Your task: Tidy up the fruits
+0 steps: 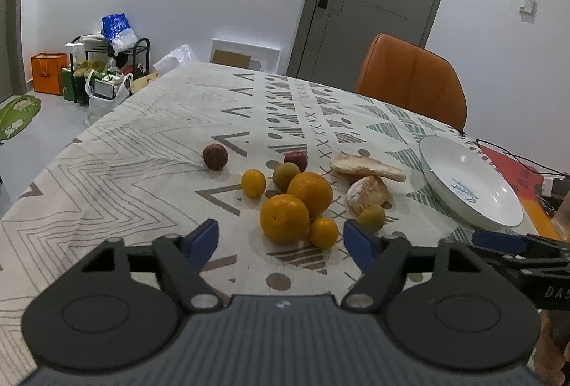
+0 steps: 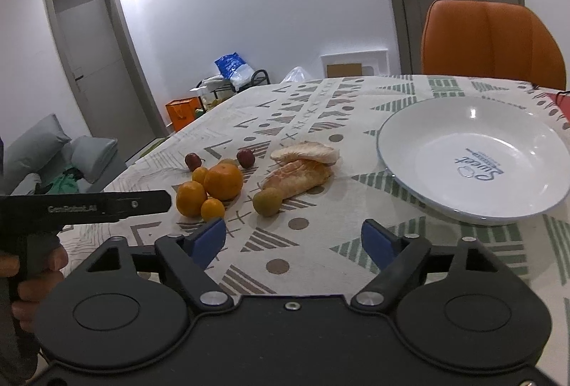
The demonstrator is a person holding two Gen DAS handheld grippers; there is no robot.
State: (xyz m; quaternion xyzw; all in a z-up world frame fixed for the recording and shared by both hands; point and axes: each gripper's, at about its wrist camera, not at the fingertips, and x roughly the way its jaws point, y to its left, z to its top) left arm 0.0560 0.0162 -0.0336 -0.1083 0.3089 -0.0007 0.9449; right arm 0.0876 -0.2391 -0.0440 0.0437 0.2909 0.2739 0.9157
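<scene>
My left gripper (image 1: 281,240) hangs with jaws apart and empty just short of the near orange (image 1: 284,218); my right gripper (image 2: 294,240) is also apart, empty, near the greenish fruit (image 2: 268,202). The plate (image 2: 402,122) sits bare at right. Risk: the oranges touch, so a nudge likely rolls the small mandarin (image 1: 323,232) away.

Glossy white plate (image 2: 427,150), matt patterned cloth tablecloth (image 1: 142,150), dimpled oranges (image 1: 284,217)

Black grippers (image 1: 281,240), blue-padded jaws, silver screws.
</scene>
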